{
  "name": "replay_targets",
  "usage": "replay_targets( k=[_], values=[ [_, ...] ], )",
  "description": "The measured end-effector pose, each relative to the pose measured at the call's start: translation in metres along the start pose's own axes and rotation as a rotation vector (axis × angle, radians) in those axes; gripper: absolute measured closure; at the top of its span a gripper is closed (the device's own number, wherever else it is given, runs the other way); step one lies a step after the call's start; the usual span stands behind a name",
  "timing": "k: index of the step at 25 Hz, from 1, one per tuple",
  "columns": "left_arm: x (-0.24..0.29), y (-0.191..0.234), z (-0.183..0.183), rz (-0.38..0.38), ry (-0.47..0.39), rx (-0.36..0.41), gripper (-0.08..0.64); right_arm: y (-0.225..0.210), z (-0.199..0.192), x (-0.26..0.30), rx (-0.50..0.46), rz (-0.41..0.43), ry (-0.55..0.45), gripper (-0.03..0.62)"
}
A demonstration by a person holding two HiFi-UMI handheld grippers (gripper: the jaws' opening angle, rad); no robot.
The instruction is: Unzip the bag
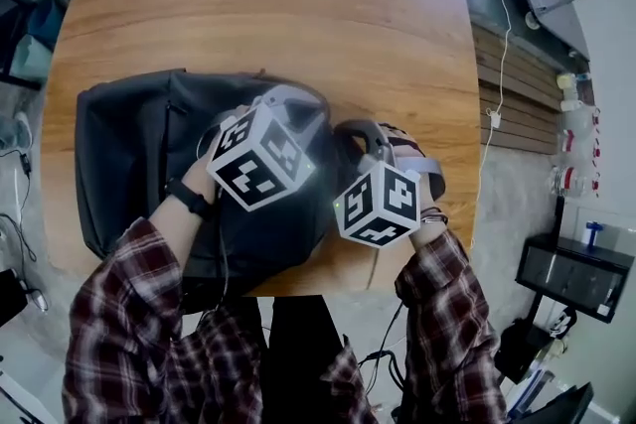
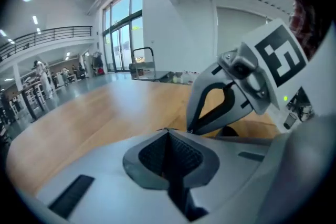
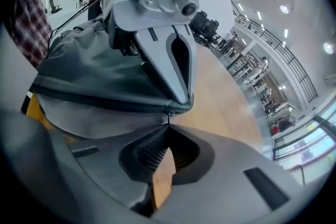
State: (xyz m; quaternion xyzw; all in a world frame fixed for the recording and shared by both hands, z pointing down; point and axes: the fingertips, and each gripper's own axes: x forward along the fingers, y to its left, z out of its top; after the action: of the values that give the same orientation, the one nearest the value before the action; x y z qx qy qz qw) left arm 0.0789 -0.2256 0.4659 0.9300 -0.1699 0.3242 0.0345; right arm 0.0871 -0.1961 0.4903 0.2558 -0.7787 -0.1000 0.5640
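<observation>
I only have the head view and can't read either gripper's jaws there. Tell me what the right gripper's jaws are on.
Observer: In the right gripper view, the right gripper has its jaws together on the small metal zipper pull of the dark grey fabric bag.
Operator: Now report the left gripper.
Observer: The left gripper has its jaws together too; its own view shows nothing between them.
Operator: Say where its tips are.
Observer: In the right gripper view, they sit at the bag's zipper seam, just above the pull.

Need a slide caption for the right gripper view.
Right gripper shut on the zipper pull of the grey bag; left gripper at its end, wooden table beyond.
</observation>
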Motion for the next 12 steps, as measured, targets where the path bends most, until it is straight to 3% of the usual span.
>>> replay_targets(
  k=[3, 8, 12],
  values=[
    [0.011, -0.005, -0.009, -0.060, 0.016, 0.019, 0.554, 0.010, -0.007, 0.000, -0.048, 0.024, 0.035, 0.581],
    [0.016, -0.005, -0.013, -0.109, 0.051, -0.018, 0.553, 0.032, -0.007, -0.017, -0.060, 0.065, 0.049, 0.581],
    [0.017, 0.000, -0.011, -0.099, 0.058, -0.025, 0.554, 0.055, -0.003, -0.040, -0.051, 0.089, 0.050, 0.581]
  ],
)
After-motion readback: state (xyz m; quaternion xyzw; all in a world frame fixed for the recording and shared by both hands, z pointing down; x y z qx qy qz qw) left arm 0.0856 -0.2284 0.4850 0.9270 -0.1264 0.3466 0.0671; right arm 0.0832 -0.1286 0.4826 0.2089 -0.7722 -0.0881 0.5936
